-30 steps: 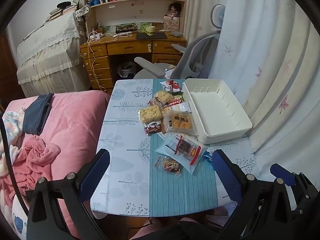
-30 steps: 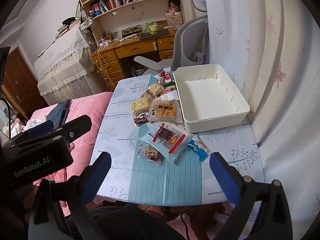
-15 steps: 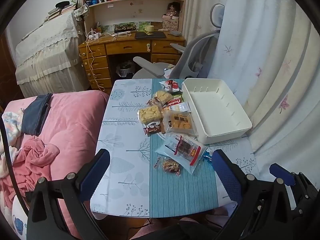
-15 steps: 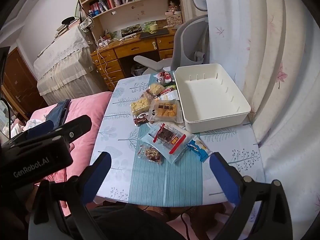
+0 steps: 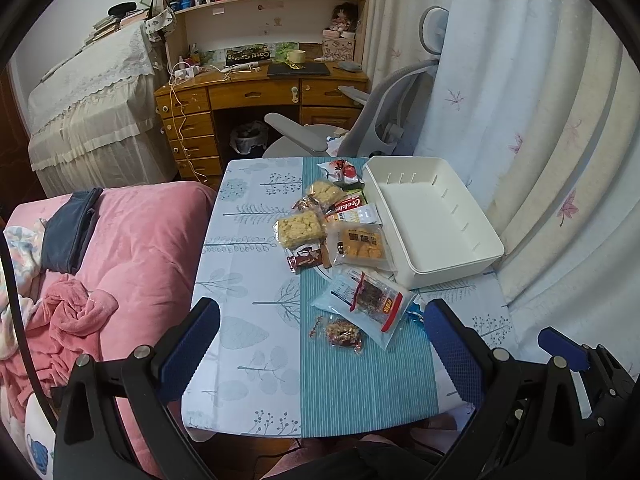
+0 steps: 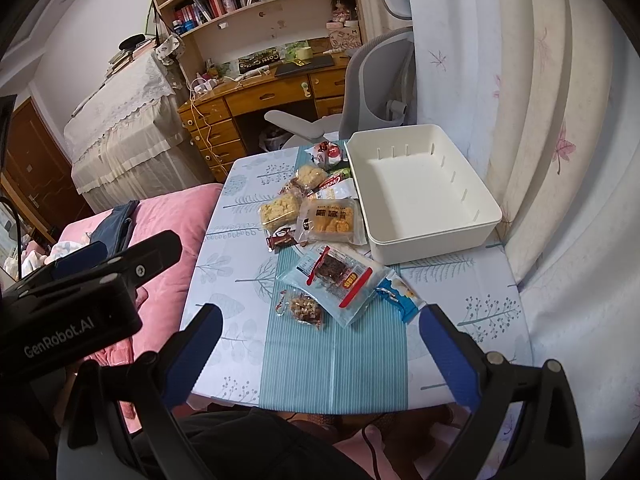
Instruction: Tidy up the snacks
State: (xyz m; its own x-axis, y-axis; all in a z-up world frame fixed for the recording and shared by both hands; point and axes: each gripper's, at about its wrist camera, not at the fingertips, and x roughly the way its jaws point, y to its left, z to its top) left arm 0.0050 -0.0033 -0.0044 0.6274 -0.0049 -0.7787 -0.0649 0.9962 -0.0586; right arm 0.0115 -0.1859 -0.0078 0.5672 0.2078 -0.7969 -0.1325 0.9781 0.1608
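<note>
Both claws spread wide, holding nothing, hovering above near edge of bench (image 5: pixel 248 364). Left claw (image 5: pixel 320 348): nut bar pkt (image 5: pixel 340 334) sits just ahead btwn its fingers, big clear pouch w/ red strip (image 5: pixel 366 300) just beyond that, touching it. Right claw (image 6: pixel 320 350): same pouch (image 6: pixel 340 280) ahead, blue wrapper (image 6: pixel 402 294) ahead near its right finger, tucked under pouch edge. Further ahead, cluster of snack pkts: yellow puffs (image 5: pixel 300 228), cookie bag (image 5: pixel 360 242). White bin (image 6: pixel 436 236) ahead-right, nothing in it, cookie bag beside its wall. Left claw's body (image 6: pixel 76 280) shows left of right claw.
</note>
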